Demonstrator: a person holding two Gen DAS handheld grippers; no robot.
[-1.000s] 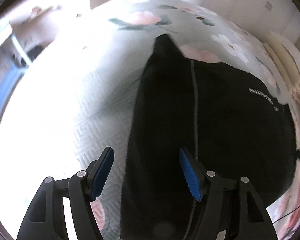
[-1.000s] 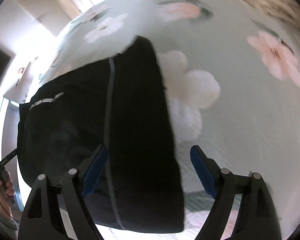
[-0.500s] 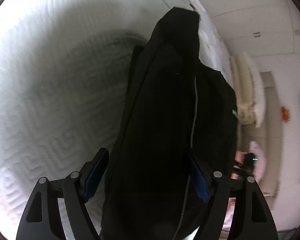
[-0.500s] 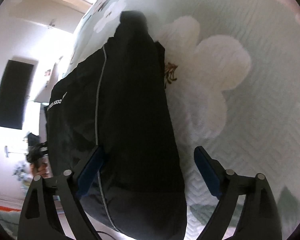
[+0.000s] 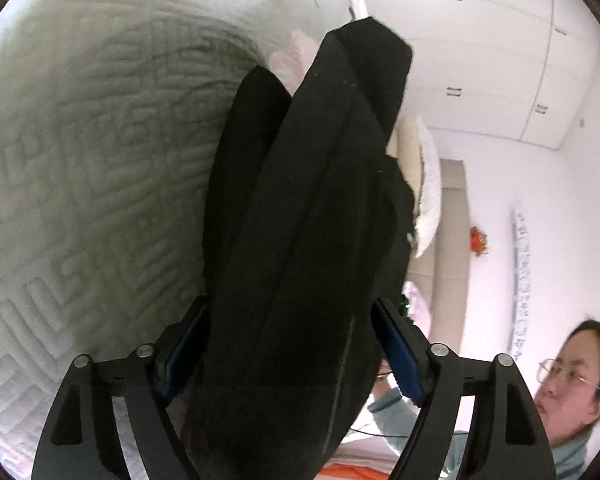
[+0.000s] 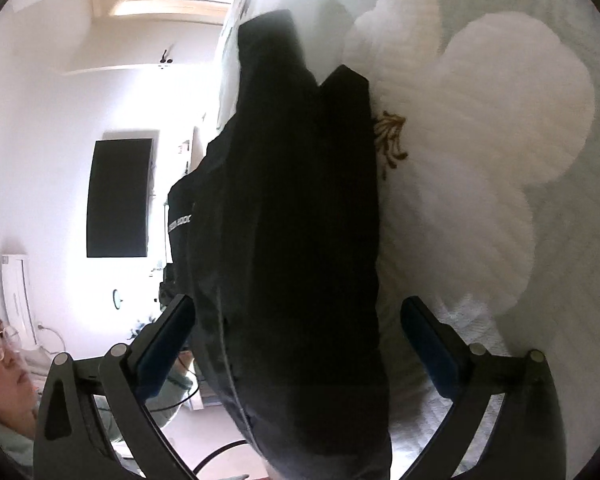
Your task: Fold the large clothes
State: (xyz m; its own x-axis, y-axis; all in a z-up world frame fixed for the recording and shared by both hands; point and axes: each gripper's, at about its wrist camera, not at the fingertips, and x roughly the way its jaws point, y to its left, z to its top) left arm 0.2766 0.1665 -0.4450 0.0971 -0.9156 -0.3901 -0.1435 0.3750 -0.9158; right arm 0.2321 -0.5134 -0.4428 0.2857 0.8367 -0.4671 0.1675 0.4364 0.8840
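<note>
A folded black garment lies on the quilted floral bedspread. In the left wrist view its thick folded edge fills the gap between the blue-padded fingers of my left gripper, which stands open around it. In the right wrist view the same garment, with small white lettering on its left side, sits between the fingers of my right gripper, also open; the right pad stands clear of the cloth. Both grippers are low, close to the bed.
A large white flower print on the bedspread lies right of the garment. A person with glasses is at the bed's side. White wardrobes, stacked pillows and a dark wall screen are behind.
Both grippers have dropped low and pushed in along the garment's opposite edges, so the folded cloth now sits between each pair of fingers. The jaws stay open.
</note>
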